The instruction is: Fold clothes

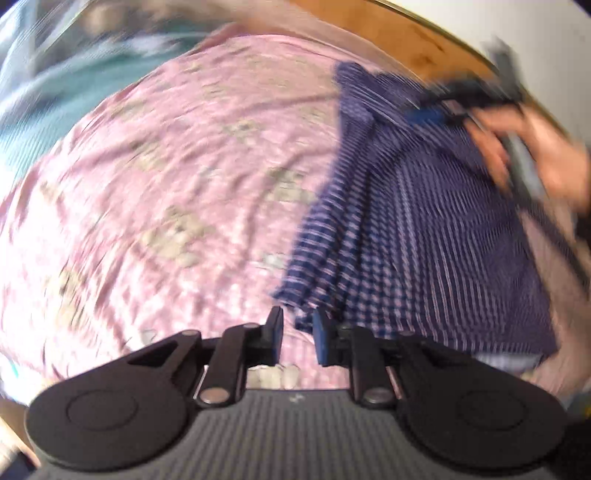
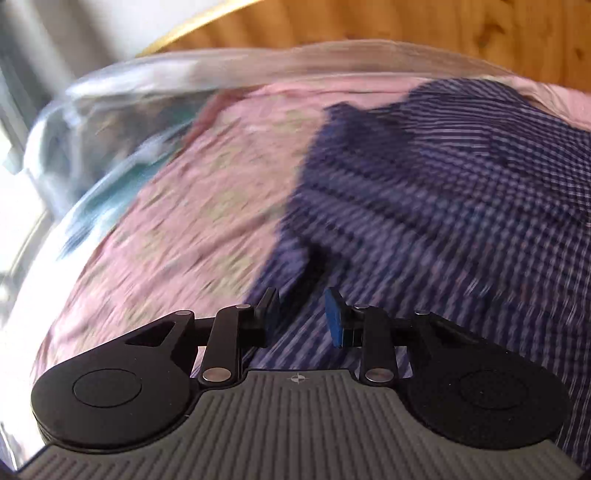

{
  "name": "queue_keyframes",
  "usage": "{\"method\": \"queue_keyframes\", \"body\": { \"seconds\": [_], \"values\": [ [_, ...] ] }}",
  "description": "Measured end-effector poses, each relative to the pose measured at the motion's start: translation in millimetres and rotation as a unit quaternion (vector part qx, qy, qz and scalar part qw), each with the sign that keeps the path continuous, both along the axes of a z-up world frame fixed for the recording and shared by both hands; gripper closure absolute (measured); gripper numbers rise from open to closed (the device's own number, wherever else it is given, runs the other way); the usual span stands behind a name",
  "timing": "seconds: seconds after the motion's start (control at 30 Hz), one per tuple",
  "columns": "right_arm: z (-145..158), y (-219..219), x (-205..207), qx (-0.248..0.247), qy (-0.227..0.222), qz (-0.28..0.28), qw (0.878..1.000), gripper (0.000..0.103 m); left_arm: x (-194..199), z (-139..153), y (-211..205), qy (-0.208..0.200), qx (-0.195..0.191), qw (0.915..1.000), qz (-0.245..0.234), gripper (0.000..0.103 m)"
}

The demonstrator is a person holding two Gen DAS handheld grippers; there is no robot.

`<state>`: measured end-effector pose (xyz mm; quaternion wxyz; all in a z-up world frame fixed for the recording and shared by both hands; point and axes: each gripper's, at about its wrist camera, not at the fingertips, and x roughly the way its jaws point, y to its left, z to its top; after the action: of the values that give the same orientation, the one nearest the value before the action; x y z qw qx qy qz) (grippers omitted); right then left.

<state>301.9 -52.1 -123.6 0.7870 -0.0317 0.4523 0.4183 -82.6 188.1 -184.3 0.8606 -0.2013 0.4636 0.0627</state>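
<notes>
A: Where do we see the shirt (image 1: 424, 221)?

B: The dark checked shirt lies rumpled on the pink bedspread (image 1: 166, 166), toward the wooden headboard (image 1: 388, 33).

A: And our claws?

B: The left gripper (image 1: 298, 338) is released, nothing between its pads, at the shirt's near edge. The right gripper (image 2: 302, 317) hangs released above the shirt.

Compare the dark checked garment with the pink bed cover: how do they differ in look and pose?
The checked garment is navy with fine pale lines; the pink cover bears pale flowery patches. The garment lies rumpled in folds; the cover is spread out beneath it. Both are soft cloth.
</notes>
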Motion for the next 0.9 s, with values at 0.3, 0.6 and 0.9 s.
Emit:
{"method": "queue_keyframes", "body": {
  "seconds": [0.3, 0.6, 0.9],
  "values": [
    [-16, 5, -199, -0.037, -0.043, 0.262, 0.963, 0.067, 32, -45, 38, 0.014, -0.127, 0.9913, 0.030, 0.085],
    [-30, 22, -238, -0.081, -0.095, 0.291, 0.948, 0.096, 12, -40, 55, 0.007, -0.144, 0.9892, 0.022, 0.083],
    [-20, 15, -223, -0.074, -0.069, 0.236, 0.966, 0.100, 11, -35, 38, -0.020, -0.095, 0.9944, -0.042, 0.069]
  ]
}}
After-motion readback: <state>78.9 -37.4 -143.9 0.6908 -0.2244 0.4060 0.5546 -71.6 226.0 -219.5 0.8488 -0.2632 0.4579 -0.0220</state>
